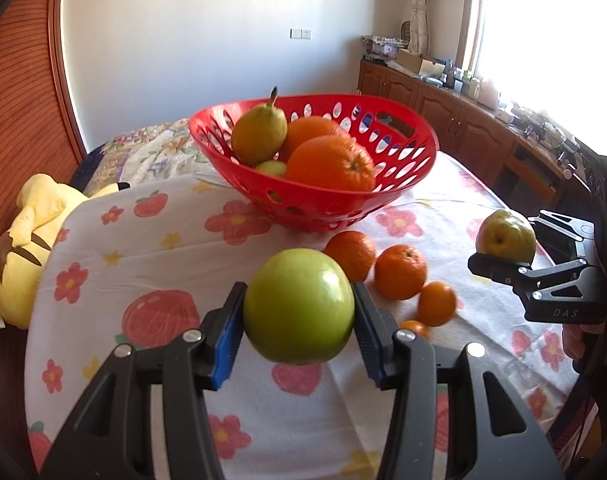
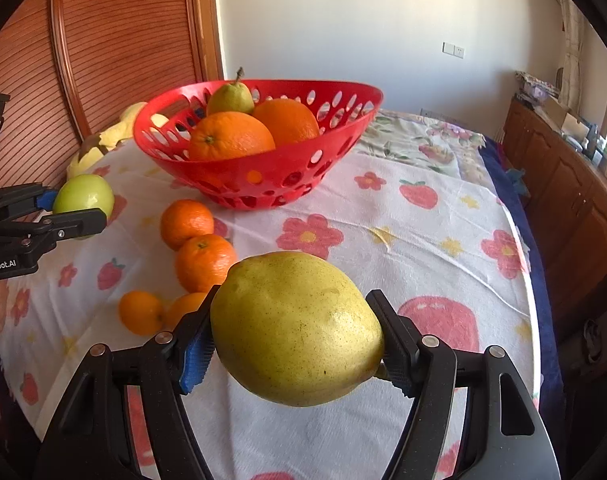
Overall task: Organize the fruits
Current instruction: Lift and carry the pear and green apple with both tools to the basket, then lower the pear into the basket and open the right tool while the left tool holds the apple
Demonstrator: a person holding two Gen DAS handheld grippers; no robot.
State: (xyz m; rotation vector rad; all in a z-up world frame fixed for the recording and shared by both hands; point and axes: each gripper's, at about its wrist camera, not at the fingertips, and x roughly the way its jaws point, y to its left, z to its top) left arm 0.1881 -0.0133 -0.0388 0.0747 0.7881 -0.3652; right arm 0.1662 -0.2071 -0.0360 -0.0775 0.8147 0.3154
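Green apple (image 1: 299, 306) in left tongs (image 1: 299, 320) — yellow pear (image 2: 297, 328) in right tongs (image 2: 297, 340)

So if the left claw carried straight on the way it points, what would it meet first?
Probably the mandarins on the tablecloth, just short of the red basket; depth is uncertain. The left claw holds a green apple.

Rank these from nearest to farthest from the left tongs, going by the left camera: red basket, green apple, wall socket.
1. Green apple, clamped between the left tongs.
2. Red basket, farther back on the flowered cloth, centre.
3. Wall socket, on the far wall behind the basket.
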